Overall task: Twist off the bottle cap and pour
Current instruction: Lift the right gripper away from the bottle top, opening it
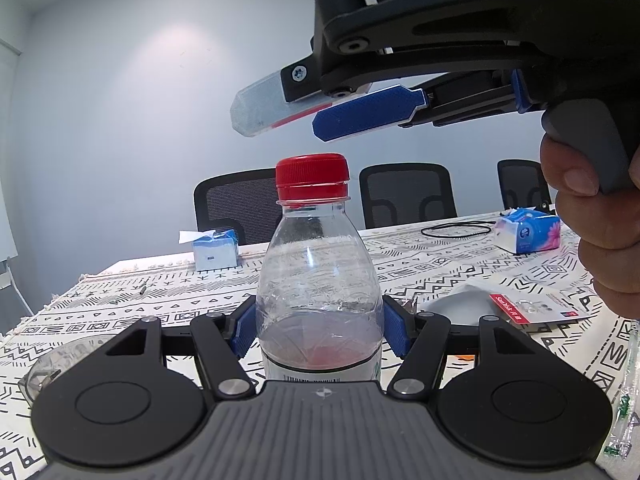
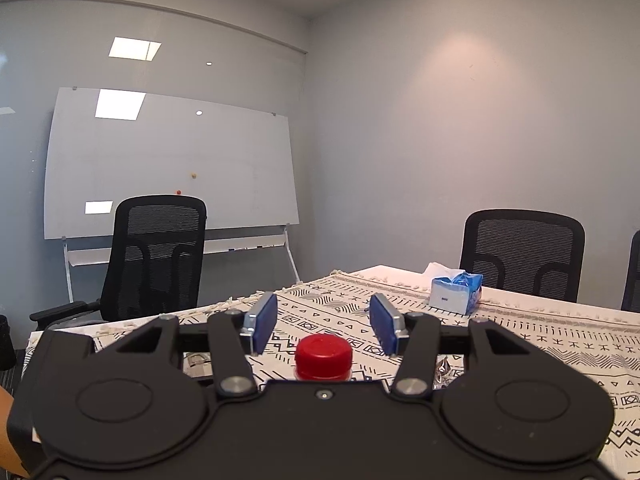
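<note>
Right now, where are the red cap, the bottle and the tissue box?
red cap [image 1: 311, 176], left wrist view, on its ribbed side.
bottle [image 1: 318, 272], left wrist view, on its clear shoulder.
tissue box [image 2: 456, 290], right wrist view, on its front face.

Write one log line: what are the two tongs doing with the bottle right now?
left tongs: shut on bottle | right tongs: open, above red cap, not touching | cap: on | bottle: upright

Cap [image 1: 311, 176] red. Bottle [image 1: 318, 280] clear, pinkish tint low inside. Tablecloth [image 1: 460, 268] white, black geometric tribal bands. Left gripper [image 1: 319, 330] black, blue pads. Right gripper [image 2: 323, 330] black, blue pads. 2 tissue packs [image 1: 215, 254] [image 1: 527, 234] blue-white. Chairs [image 1: 406, 194] black mesh. Wall [image 1: 120, 100] pale grey-blue.
</note>
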`<control>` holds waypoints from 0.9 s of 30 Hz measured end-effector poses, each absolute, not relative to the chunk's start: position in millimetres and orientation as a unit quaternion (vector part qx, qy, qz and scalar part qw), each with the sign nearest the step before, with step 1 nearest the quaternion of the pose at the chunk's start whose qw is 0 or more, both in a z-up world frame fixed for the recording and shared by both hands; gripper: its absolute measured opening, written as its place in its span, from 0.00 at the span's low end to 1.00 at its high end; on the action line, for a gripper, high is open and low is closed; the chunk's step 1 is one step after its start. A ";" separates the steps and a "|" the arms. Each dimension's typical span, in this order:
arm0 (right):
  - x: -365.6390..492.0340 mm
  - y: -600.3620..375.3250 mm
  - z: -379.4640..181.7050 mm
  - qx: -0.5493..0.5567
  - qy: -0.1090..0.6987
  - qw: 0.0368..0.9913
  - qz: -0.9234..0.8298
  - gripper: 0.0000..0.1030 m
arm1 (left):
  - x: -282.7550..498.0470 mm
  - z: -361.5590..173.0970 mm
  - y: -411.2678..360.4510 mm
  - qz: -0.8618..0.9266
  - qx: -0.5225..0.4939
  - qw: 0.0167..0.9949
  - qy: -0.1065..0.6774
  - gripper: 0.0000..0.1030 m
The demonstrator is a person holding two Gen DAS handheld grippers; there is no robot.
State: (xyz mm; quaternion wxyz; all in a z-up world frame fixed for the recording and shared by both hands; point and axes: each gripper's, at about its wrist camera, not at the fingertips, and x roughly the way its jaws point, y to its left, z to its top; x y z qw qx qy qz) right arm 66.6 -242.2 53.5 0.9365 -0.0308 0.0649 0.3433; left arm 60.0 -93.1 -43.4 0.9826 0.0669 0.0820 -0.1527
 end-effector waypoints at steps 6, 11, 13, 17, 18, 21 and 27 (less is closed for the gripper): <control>65.0 -241.7 54.4 -0.033 0.062 0.936 0.346 0.52 | 60.2 -43.5 -92.1 -0.153 0.066 0.983 0.082 0.58; 65.3 -239.8 53.9 -0.036 0.063 0.935 0.346 0.52 | 59.7 -43.5 -92.4 -0.154 0.066 0.982 0.081 0.58; 64.5 -239.0 53.1 -0.039 0.062 0.935 0.347 0.52 | 59.3 -43.4 -92.0 -0.155 0.066 0.982 0.081 0.58; 61.3 -238.1 53.4 -0.044 0.059 0.936 0.345 0.52 | 59.0 -43.2 -92.2 -0.154 0.065 0.983 0.081 0.58; 60.3 -237.9 53.8 -0.046 0.058 0.936 0.344 0.52 | 58.9 -43.1 -92.0 -0.155 0.064 0.983 0.081 0.58; 57.0 -238.1 55.0 -0.051 0.053 0.936 0.343 0.52 | 59.3 -42.9 -91.1 -0.155 0.061 0.983 0.082 0.58; 57.4 -239.4 53.1 -0.050 0.056 0.937 0.341 0.52 | 58.8 -42.4 -93.7 -0.153 0.064 0.983 0.080 0.58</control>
